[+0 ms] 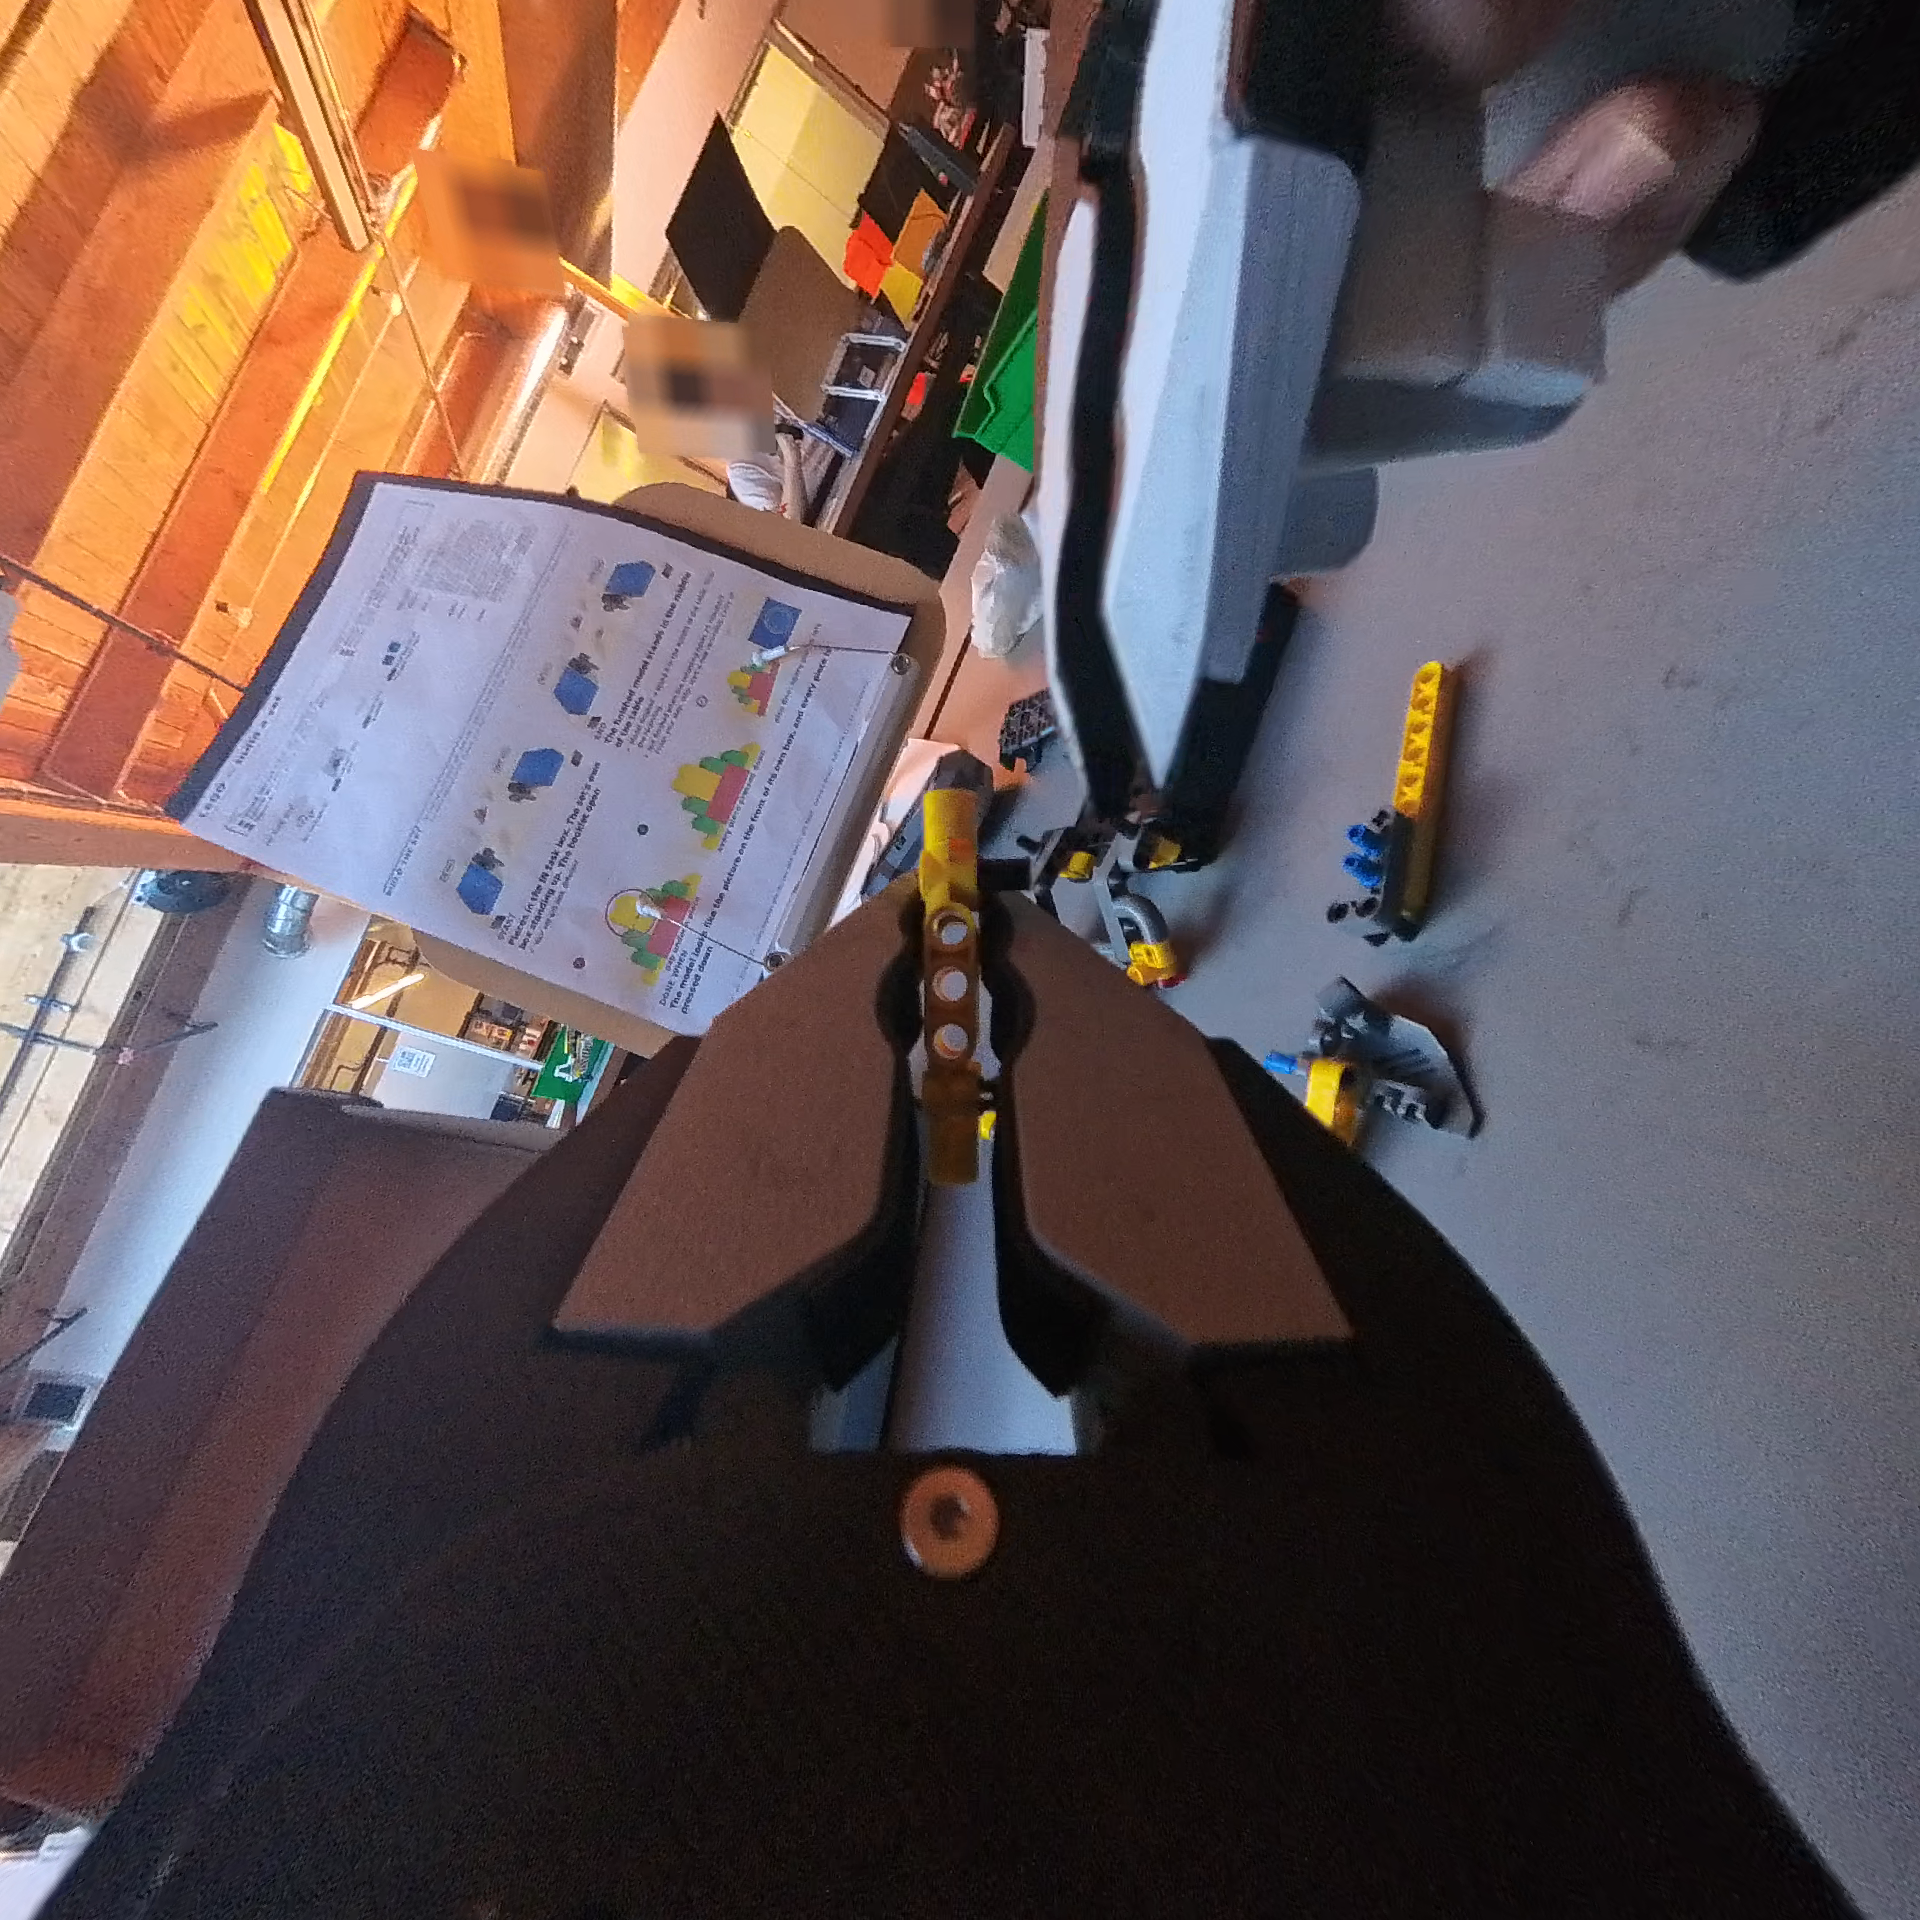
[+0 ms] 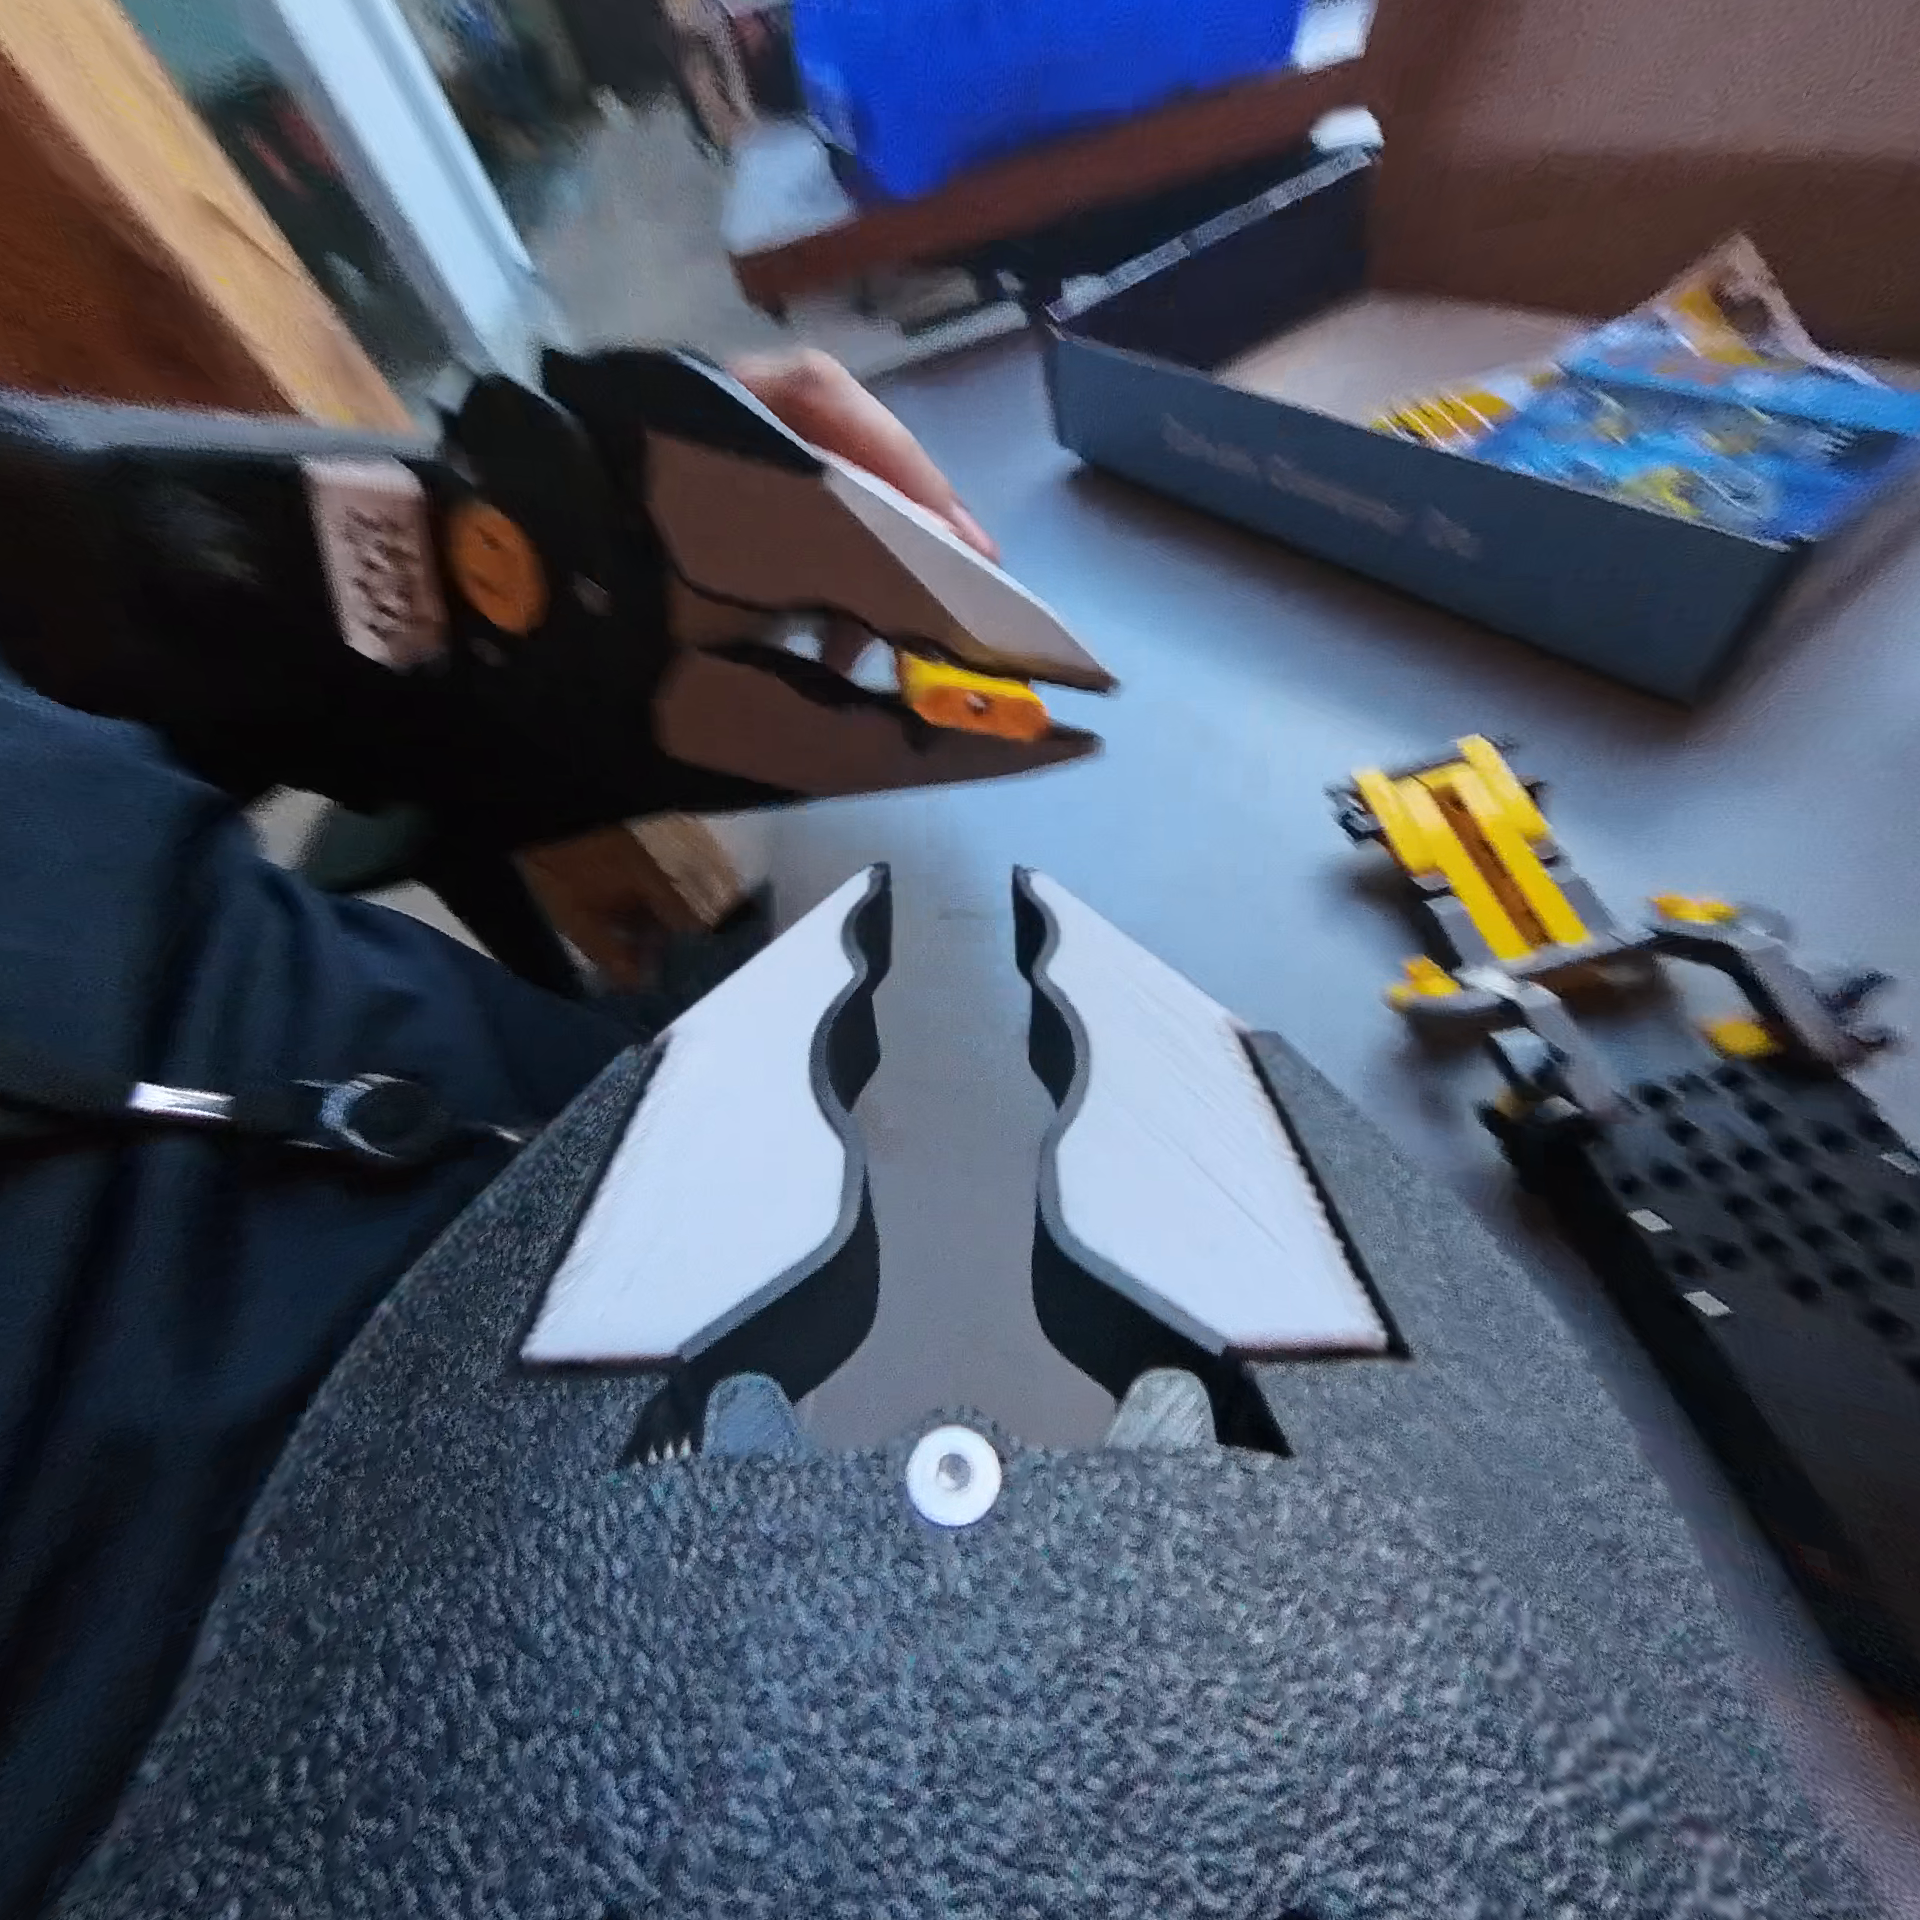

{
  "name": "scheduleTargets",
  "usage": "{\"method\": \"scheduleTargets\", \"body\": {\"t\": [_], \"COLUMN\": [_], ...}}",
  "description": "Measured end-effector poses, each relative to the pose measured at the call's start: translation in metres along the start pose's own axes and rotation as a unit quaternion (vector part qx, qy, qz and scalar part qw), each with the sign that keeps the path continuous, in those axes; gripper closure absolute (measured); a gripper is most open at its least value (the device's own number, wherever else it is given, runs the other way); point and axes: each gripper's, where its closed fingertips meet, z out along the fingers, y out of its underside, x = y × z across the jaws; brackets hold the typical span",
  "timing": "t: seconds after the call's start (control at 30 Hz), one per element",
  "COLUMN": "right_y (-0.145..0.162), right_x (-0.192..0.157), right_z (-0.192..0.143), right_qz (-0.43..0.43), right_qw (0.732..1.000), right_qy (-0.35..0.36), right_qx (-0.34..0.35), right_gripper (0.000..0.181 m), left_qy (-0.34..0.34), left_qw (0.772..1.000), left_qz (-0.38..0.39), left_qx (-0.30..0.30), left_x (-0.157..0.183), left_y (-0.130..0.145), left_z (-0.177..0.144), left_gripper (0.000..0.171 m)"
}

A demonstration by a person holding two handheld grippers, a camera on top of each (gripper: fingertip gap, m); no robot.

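One yellow beam [image 1: 951,997] was clamped in my left gripper [image 1: 951,935], lifted off the table [image 1: 1662,1351].
My right gripper [image 2: 951,883] hung open and empty, near the half-built yellow-and-black model [image 2: 1558,987]; loose pieces [image 1: 1403,810] lay scattered on the table.

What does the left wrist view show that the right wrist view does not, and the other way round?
Only the left wrist view shows the instruction sheet, a loose yellow beam and small parts on the table.

Only the right wrist view shows the open box with a booklet, and the black plate joined to the yellow model.

Both show the left tool shut on a yellow piece, and the open right tool.
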Motion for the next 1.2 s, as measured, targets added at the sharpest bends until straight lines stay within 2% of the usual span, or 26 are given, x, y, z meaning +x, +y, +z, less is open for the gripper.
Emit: {"method": "scheduleTargets", "body": {"t": [0.1, 0.3, 0.43, 0.53, 0.67, 0.77, 0.9, 1.07, 1.2], "right_y": [-0.013, -0.015, -0.015, -0.017, -0.017, -0.017, -0.020, -0.021, -0.017], "right_x": [-0.014, 0.000, 0.002, 0.002, 0.001, 0.005, 0.010, 0.007, 0.008], "right_z": [0.007, 0.006, 0.006, 0.005, 0.005, 0.003, -0.005, -0.007, -0.006], "right_qz": [0.027, 0.062, 0.067, 0.059, 0.048, 0.050, 0.068, 0.087, 0.087], "right_qw": [0.998, 0.994, 0.993, 0.993, 0.993, 0.993, 0.991, 0.989, 0.990], "right_qy": [-0.038, -0.013, -0.010, -0.006, -0.001, 0.004, -0.003, -0.030, -0.028], "right_qx": [0.046, 0.088, 0.097, 0.105, 0.105, 0.107, 0.115, 0.120, 0.112], "right_gripper": [0.161, 0.171, 0.174, 0.169, 0.181, 0.181, 0.181, 0.181, 0.181], "left_qy": [-0.014, -0.023, -0.022, -0.020, -0.015, -0.011, -0.012, -0.023, -0.005], "left_qw": [1.000, 1.000, 1.000, 1.000, 1.000, 1.000, 1.000, 1.000, 1.000], "left_qz": [-0.002, 0.003, -0.002, -0.002, -0.004, -0.013, -0.022, 0.006, -0.001], "left_qx": [-0.002, -0.006, -0.016, -0.023, -0.027, -0.022, -0.010, -0.001, -0.017], "left_x": [-0.003, 0.000, 0.000, 0.002, 0.005, 0.004, 0.001, 0.000, 0.002], "left_y": [-0.003, -0.008, -0.006, -0.004, -0.003, -0.003, -0.006, -0.010, -0.006], "left_z": [0.001, 0.003, 0.004, 0.005, 0.006, 0.005, 0.003, 0.001, 0.001], "left_gripper": [0.166, 0.166, 0.165, 0.166, 0.165, 0.164, 0.166, 0.166, 0.166]}}
